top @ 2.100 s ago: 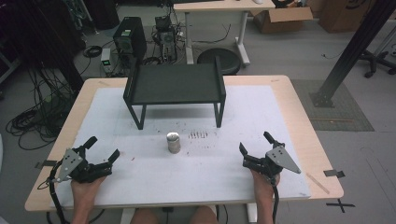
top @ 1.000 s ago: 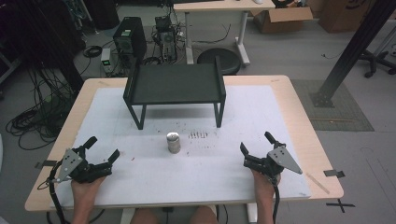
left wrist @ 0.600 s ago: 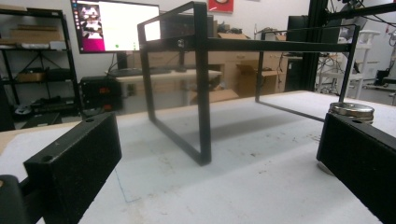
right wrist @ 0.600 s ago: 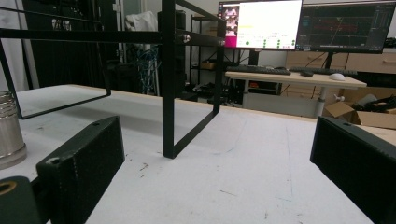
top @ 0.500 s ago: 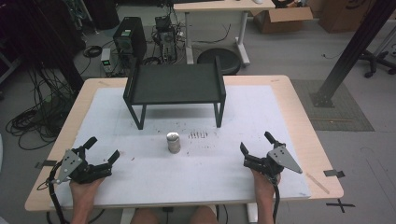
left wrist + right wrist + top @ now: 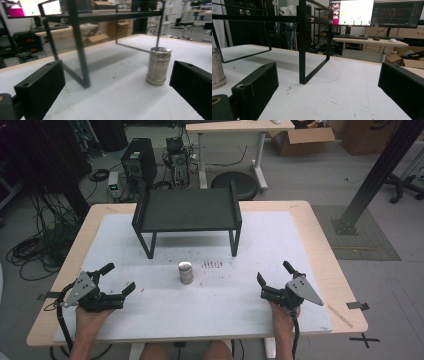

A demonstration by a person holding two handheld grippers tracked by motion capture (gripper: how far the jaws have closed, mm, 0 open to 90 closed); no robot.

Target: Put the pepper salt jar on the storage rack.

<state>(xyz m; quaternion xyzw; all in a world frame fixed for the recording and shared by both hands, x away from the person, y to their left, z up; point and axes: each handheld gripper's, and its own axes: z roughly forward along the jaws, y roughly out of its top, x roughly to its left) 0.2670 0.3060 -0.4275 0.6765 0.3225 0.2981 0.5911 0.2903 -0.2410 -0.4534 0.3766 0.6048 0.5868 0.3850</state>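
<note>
Left tongs: low at the left of the high view [image 6: 116, 281], jaws wide apart, holding nothing, a hand [image 6: 92, 316] behind them at the bottom edge.
Right tongs: low at the right of the high view [image 6: 274, 278], jaws wide apart, holding nothing, touching no object.
Can, from the left tongs: a steel can [image 6: 158, 66] stands upright right of centre in the left gripper view, ahead of the jaws and just inside the right-hand jaw, apart from both.
Can, from the right tongs: at the far left edge of the right gripper view [image 6: 217, 68], outside the left-hand jaw, cut by the frame.
Can, from above: at the centre of the high view [image 6: 185, 272], between the two tongs and well apart from each, on the white mat [image 6: 300, 245].
Rack: a black rack [image 6: 187, 210] stands above centre in the high view, behind the can.
Worktop: a wooden worktop [image 6: 322, 240] carries the mat.
Count: two tongs, one can, one rack, one mat.
</note>
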